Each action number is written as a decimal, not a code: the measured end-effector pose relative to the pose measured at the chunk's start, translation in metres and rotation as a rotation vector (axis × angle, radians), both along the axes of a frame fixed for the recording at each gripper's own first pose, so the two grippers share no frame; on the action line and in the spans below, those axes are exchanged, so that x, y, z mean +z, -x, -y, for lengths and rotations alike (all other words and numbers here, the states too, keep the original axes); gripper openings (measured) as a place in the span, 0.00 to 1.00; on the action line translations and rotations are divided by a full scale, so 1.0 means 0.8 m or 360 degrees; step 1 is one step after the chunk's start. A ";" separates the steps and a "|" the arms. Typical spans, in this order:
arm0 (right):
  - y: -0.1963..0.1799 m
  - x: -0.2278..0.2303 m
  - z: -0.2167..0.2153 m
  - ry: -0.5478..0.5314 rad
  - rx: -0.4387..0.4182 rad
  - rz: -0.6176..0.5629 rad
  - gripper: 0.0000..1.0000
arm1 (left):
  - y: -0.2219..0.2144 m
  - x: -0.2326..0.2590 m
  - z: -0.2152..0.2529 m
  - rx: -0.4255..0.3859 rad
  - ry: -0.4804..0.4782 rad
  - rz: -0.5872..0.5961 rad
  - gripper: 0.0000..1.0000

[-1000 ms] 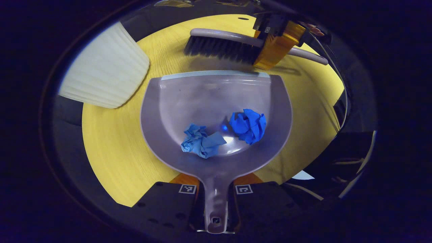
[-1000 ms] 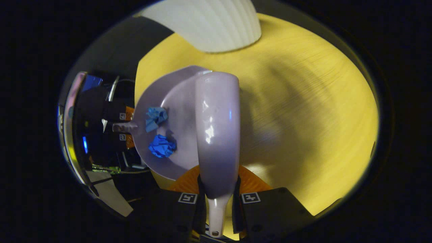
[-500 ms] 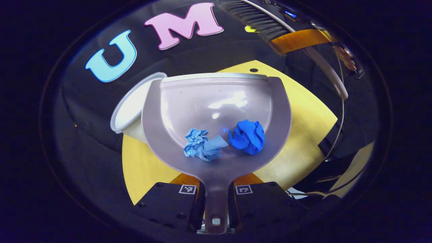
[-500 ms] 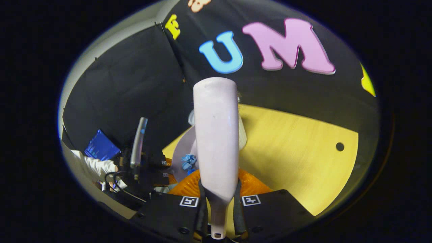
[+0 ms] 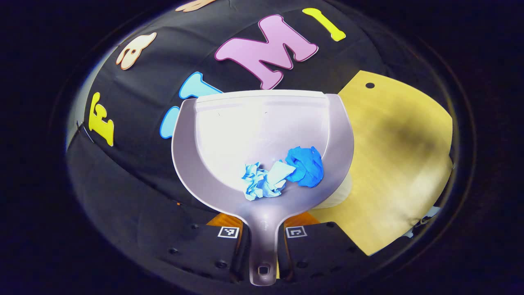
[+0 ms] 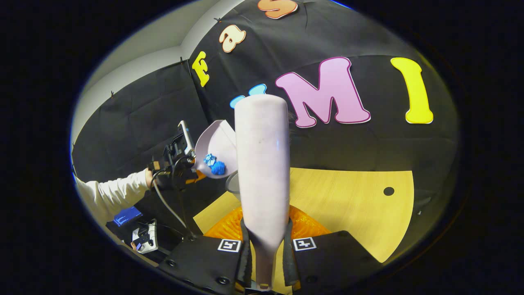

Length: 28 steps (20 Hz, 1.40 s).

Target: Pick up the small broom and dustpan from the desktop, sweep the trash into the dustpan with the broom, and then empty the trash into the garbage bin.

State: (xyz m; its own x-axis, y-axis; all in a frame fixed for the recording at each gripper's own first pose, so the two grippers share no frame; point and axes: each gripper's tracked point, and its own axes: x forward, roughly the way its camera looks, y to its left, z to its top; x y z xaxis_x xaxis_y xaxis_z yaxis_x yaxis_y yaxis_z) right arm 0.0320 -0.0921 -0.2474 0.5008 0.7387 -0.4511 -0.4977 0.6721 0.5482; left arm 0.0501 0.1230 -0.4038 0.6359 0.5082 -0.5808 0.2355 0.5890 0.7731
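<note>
Desktop (image 6: pixel 352 205): yellow wood-grain top, round hole (image 6: pixel 388 191) near far right corner. In left gripper view same desktop (image 5: pixel 393 164) lies right of centre, hole (image 5: pixel 369 85) at far edge, soft dark shadow across middle. Pale bin (image 6: pixel 233 184) stands at desktop's left far corner, rim partly hidden; in left gripper view bit of bin (image 5: pixel 339 194) peeks out low on desktop.

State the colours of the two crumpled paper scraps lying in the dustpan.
One paper scrap is pale blue, the other deep blue; the dustpan is light grey. Clearest in the left gripper view.
</note>
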 end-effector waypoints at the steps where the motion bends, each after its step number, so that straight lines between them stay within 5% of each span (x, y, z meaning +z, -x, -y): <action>1: 0.010 -0.002 0.022 0.0003 -0.0013 0.0006 0.32 | 0.000 -0.001 -0.001 -0.0008 -0.0093 -0.0015 0.25; 10: 0.074 -0.018 0.138 0.0058 -0.0077 -0.0053 0.32 | 0.022 -0.069 -0.050 -0.0106 -0.0792 -0.0340 0.25; 15: 0.094 -0.040 0.138 0.0118 -0.0070 -0.0094 0.32 | 0.038 -0.094 -0.051 -0.0309 -0.1317 -0.0496 0.26; 17: 0.094 -0.046 0.124 0.0142 -0.0054 -0.0090 0.32 | 0.043 -0.101 -0.057 -0.0353 -0.1415 -0.0472 0.26; 21: 0.090 -0.051 0.111 0.0150 -0.0053 -0.0086 0.32 | 0.041 -0.096 -0.051 -0.0364 -0.1280 -0.0247 0.25; 28: 0.042 -0.012 0.138 0.0226 -0.0319 -0.0037 0.32 | 0.096 -0.089 0.121 -0.0064 -0.0079 0.0418 0.25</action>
State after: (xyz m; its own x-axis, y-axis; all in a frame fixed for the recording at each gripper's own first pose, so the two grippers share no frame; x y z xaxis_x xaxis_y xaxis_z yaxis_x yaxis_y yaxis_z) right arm -0.0020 -0.2022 -0.2572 0.6193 0.5540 -0.5564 -0.3352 0.8274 0.4507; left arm -0.0268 0.0262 -0.4750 0.7817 0.5035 -0.3680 0.0451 0.5429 0.8386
